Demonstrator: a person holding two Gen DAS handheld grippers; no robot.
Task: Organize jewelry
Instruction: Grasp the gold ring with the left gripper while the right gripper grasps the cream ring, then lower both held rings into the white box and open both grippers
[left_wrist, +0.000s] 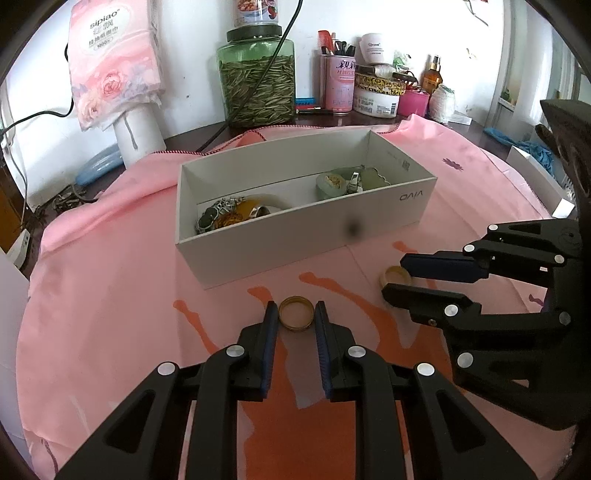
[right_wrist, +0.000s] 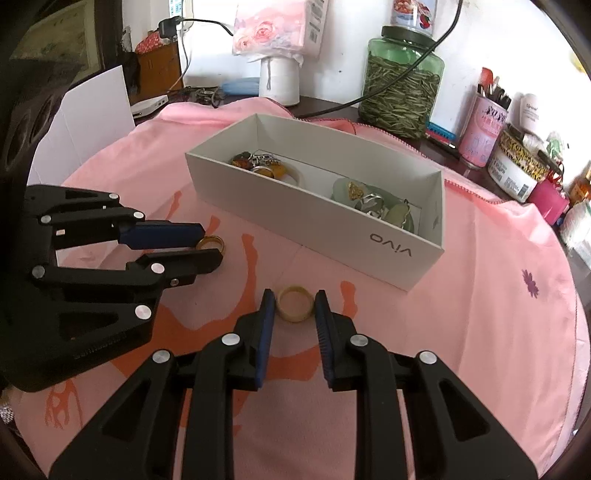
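Note:
A white open box stands on the pink cloth, with amber and dark pieces at one end and pale jade pieces at the other. A gold ring lies flat on the cloth in front of the box, and my left gripper is shut on it, one pad on either side. To its right, a cream ring also rests on the cloth, with my right gripper shut on it in the same way.
Behind the box stand a green glass jar of seeds, a pink tissue pack on a white stand and several cosmetics pots. A black cable runs past the jar. A white card leans at the cloth's left edge.

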